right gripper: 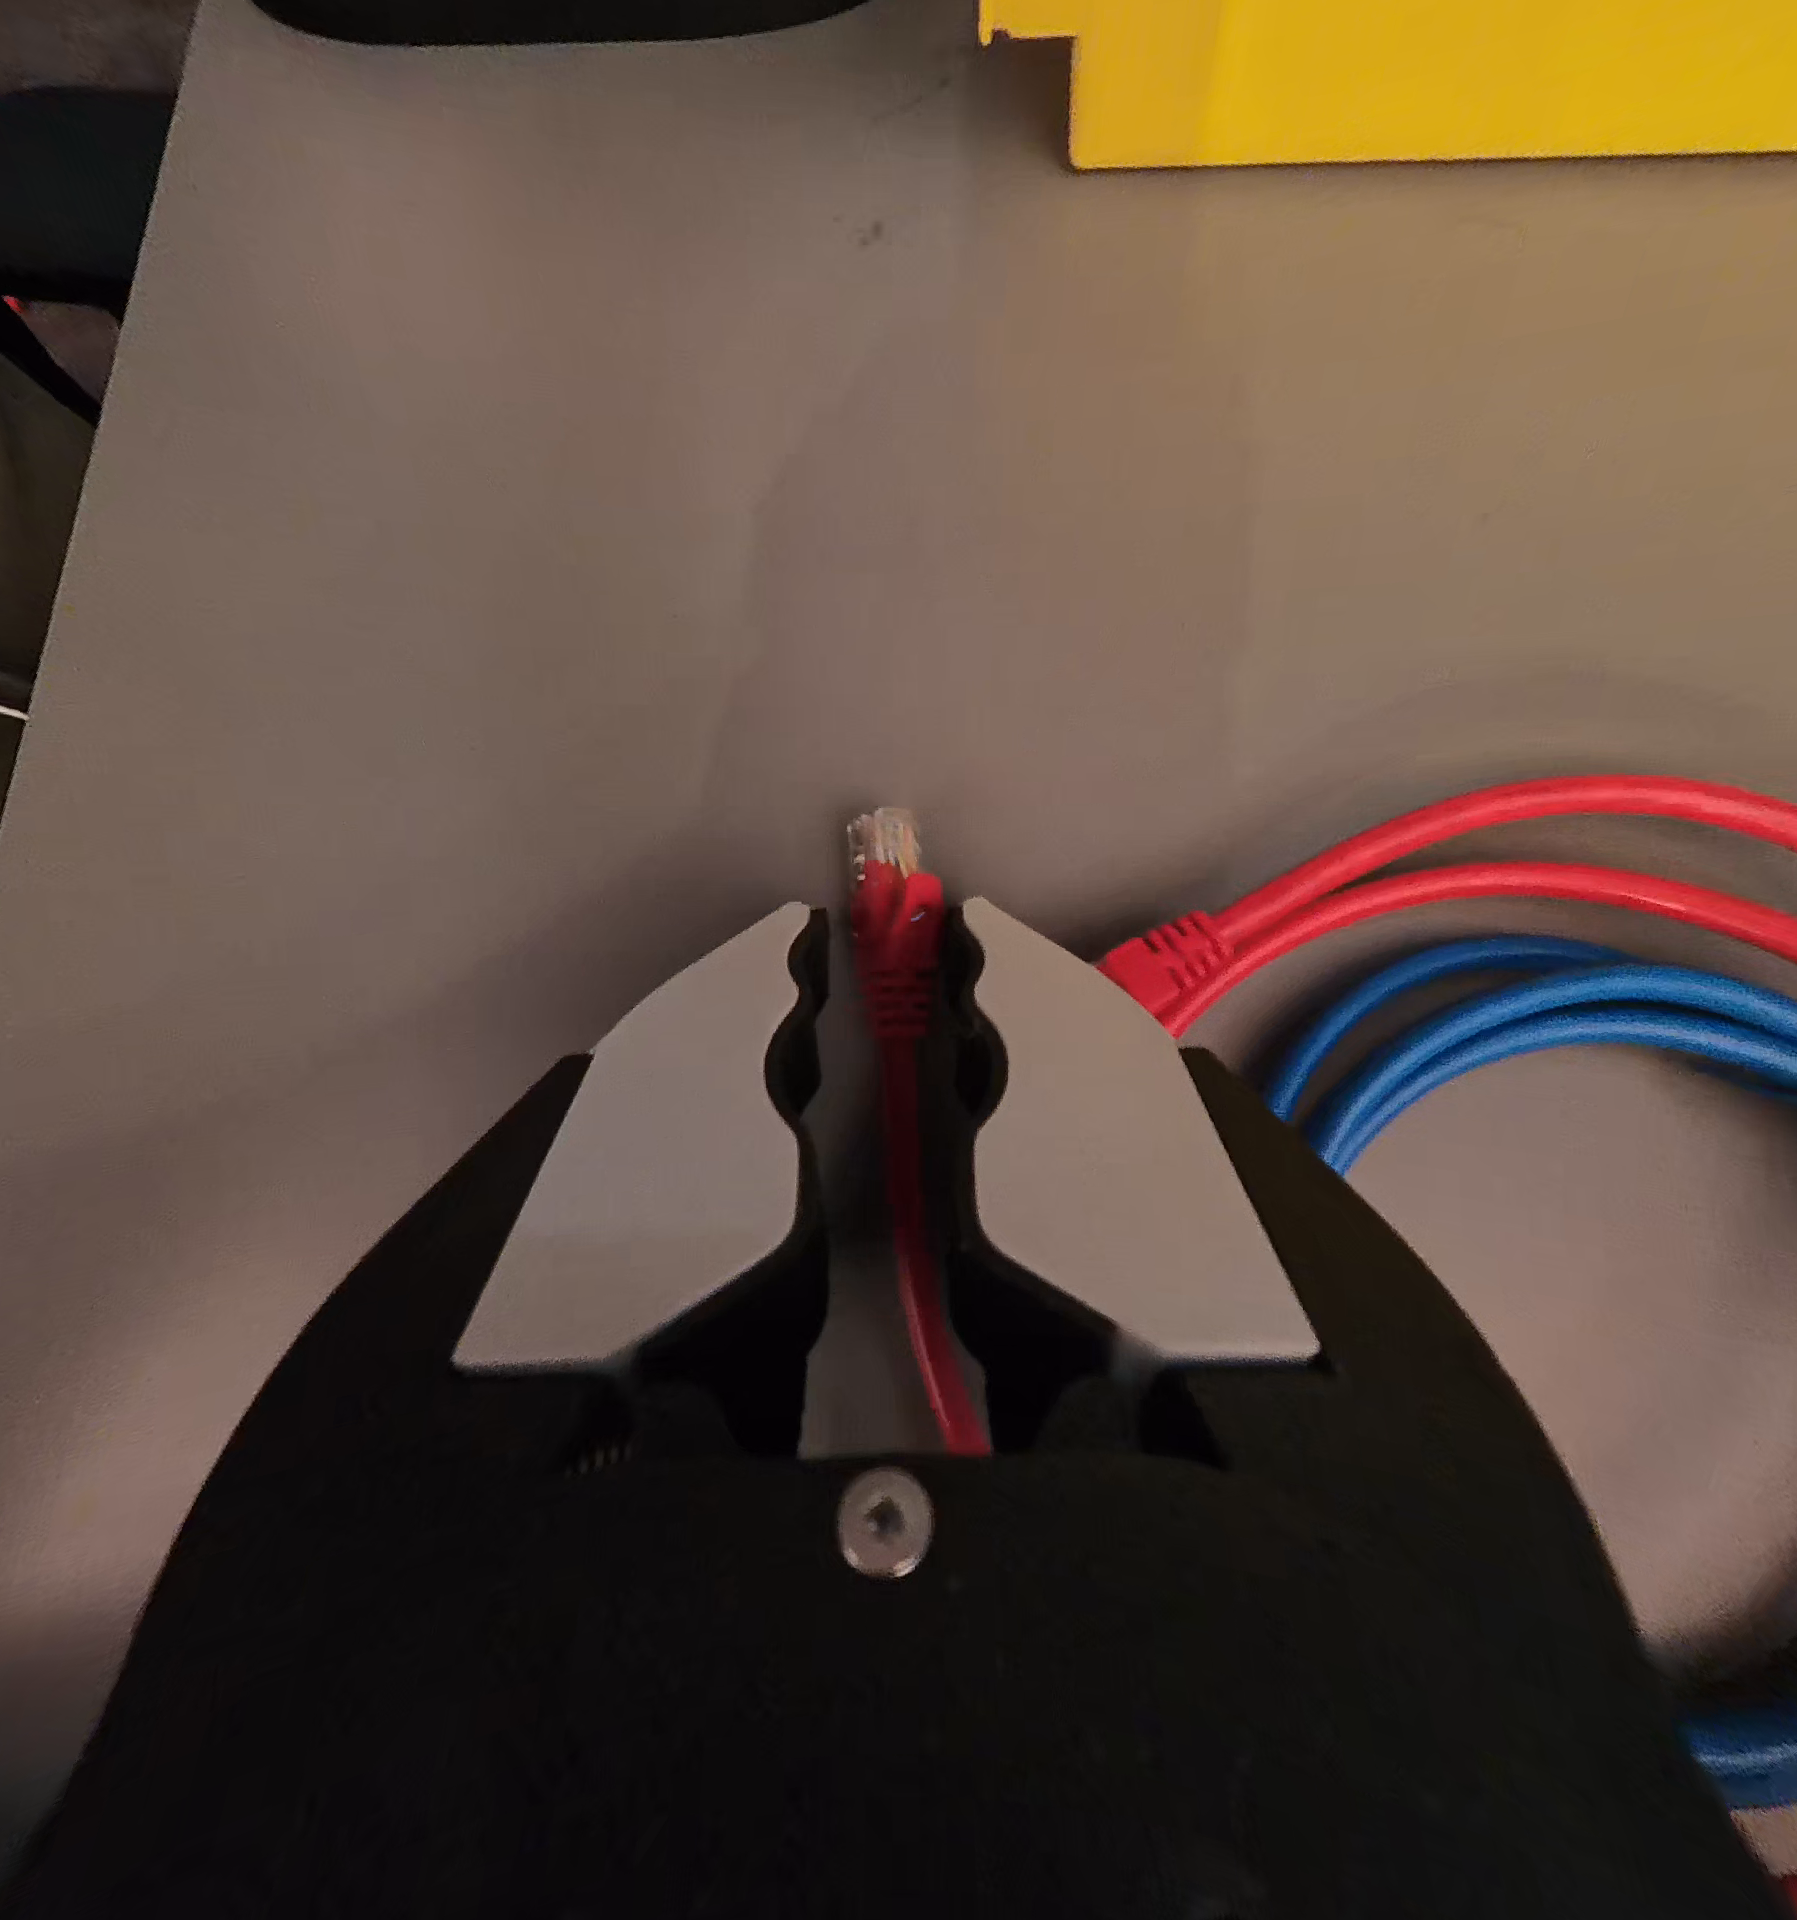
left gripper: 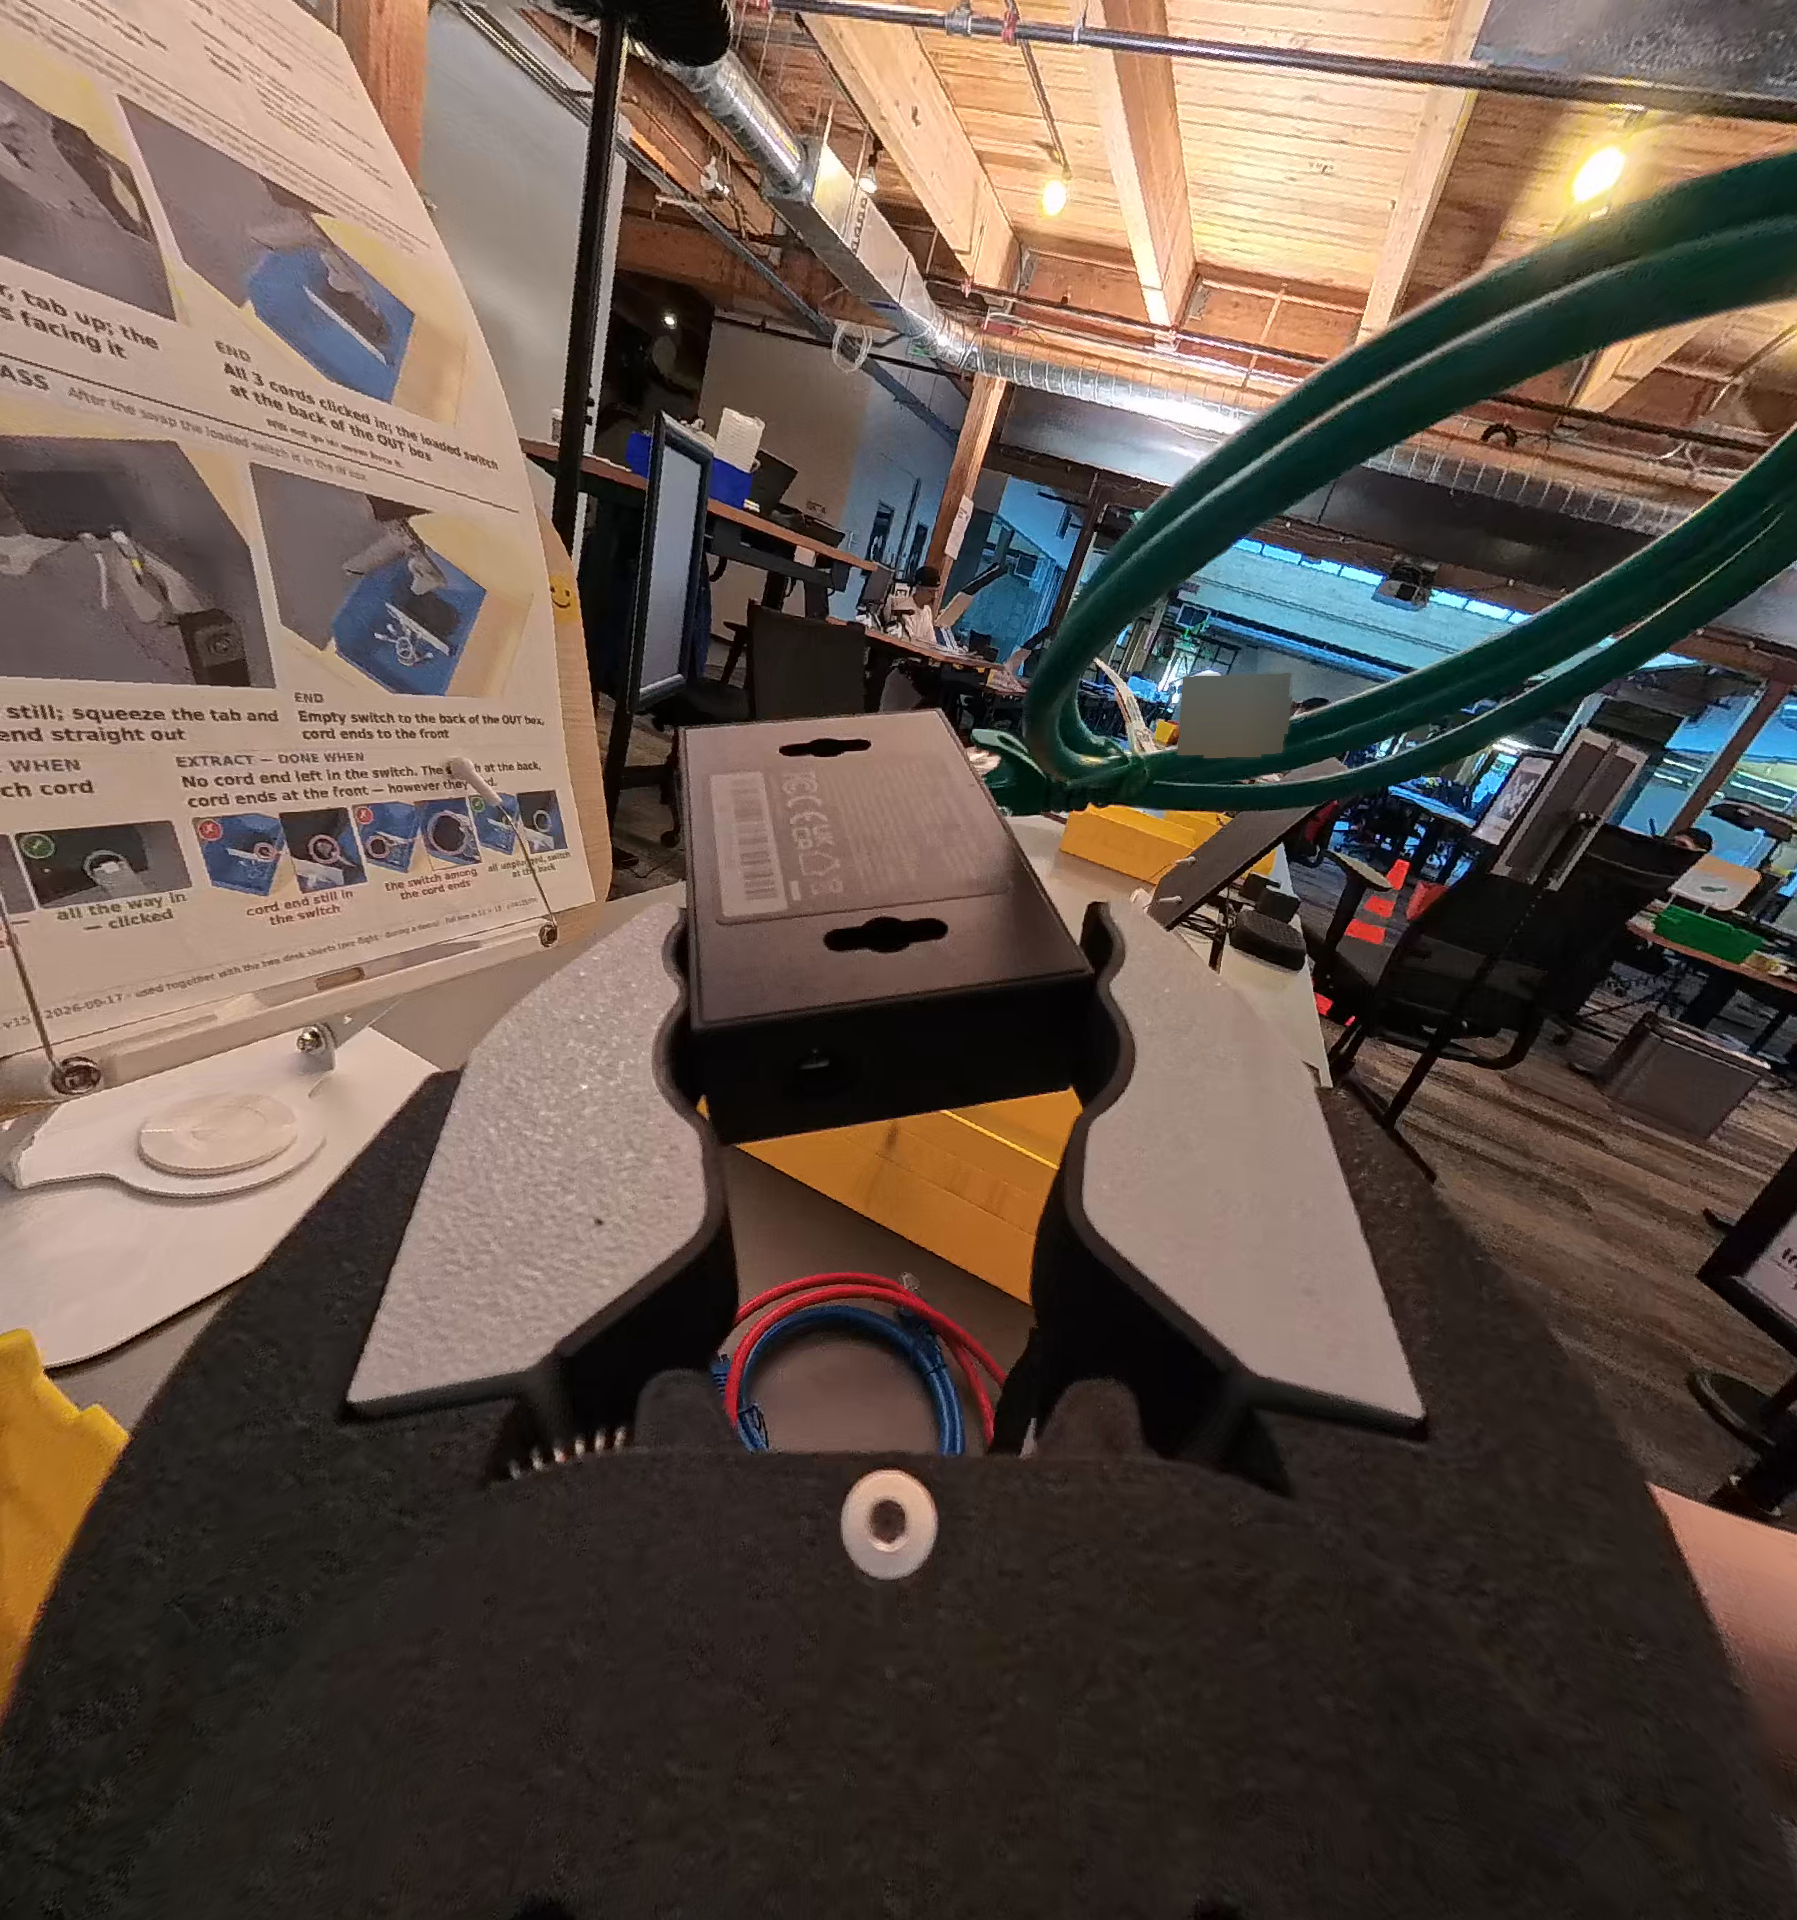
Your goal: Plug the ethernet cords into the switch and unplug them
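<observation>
My left gripper (left gripper: pixel 889 925) is shut on the black switch (left gripper: pixel 852 862) and holds it in the air, labelled underside up. A green cord (left gripper: pixel 1393 416) loops up to the right, its plug (left gripper: pixel 1013 779) at the switch's far end. Whether that plug is seated is hidden. In the right wrist view my right gripper (right gripper: pixel 889 909) points down at the grey table (right gripper: pixel 561 520). Its jaws stand close around the red cord's plug (right gripper: pixel 894 914), whose clear tip sticks out past the fingertips. The rest of the red cord (right gripper: pixel 1496 821) and a blue cord (right gripper: pixel 1600 1008) lie coiled to the right.
A yellow box (right gripper: pixel 1445 83) stands at the table's far right and also shows under the switch in the left wrist view (left gripper: pixel 925 1174). An instruction sheet on a stand (left gripper: pixel 229 520) stands to the left. The red cord (left gripper: pixel 832 1294) and blue cord (left gripper: pixel 842 1340) show below the left gripper. Some 30 cm of space lies between my two pairs of fingers.
</observation>
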A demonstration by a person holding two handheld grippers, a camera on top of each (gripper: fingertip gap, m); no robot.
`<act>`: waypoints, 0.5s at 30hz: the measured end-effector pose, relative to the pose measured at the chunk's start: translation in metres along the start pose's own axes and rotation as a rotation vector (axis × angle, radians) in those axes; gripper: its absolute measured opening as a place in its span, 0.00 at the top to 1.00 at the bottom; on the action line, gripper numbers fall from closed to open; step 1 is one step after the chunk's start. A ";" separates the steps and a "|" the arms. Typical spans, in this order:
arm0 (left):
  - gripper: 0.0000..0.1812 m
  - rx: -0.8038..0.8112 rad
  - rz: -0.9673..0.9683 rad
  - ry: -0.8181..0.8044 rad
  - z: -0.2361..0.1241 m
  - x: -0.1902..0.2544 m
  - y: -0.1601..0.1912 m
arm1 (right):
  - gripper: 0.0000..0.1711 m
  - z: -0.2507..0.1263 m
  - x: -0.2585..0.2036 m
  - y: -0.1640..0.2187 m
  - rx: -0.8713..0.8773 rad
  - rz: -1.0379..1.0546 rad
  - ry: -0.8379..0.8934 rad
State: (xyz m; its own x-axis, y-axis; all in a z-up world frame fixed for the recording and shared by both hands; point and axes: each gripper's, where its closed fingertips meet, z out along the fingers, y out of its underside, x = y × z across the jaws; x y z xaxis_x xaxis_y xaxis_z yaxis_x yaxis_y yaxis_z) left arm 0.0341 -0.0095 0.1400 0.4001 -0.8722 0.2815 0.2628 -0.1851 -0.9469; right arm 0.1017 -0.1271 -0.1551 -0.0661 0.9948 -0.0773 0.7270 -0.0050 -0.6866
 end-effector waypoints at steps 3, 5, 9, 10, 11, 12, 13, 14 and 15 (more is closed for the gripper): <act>0.62 -0.004 0.002 0.001 0.001 0.001 0.001 | 0.87 -0.003 -0.001 0.002 0.008 0.037 -0.015; 0.61 -0.007 0.004 0.001 0.002 0.001 0.002 | 0.88 -0.006 -0.001 0.003 0.002 0.061 -0.021; 0.62 -0.014 0.010 0.002 0.003 0.002 0.004 | 0.88 -0.013 0.000 0.002 -0.013 0.050 0.001; 0.62 -0.014 0.011 0.004 0.004 0.002 0.004 | 0.88 -0.014 -0.001 0.002 -0.014 0.042 0.005; 0.62 -0.015 0.011 0.005 0.004 0.002 0.005 | 0.88 -0.017 -0.002 0.002 -0.013 0.040 0.004; 0.62 -0.015 0.011 0.005 0.004 0.002 0.005 | 0.88 -0.019 -0.002 0.001 -0.007 0.038 0.011; 0.62 -0.015 0.012 0.004 0.004 0.002 0.005 | 0.87 -0.022 -0.001 0.001 0.004 0.041 0.022; 0.62 -0.015 0.013 0.004 0.004 0.002 0.005 | 0.87 -0.024 -0.001 0.001 0.014 0.051 0.025; 0.62 -0.015 0.012 0.005 0.004 0.003 0.005 | 0.87 -0.027 -0.001 0.001 0.025 0.063 0.027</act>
State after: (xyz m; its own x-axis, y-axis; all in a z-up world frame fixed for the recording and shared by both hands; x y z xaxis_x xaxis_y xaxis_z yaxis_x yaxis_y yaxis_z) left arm 0.0398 -0.0108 0.1369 0.3990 -0.8765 0.2693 0.2452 -0.1811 -0.9524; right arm 0.1212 -0.1253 -0.1358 -0.0017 0.9948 -0.1014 0.7121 -0.0700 -0.6986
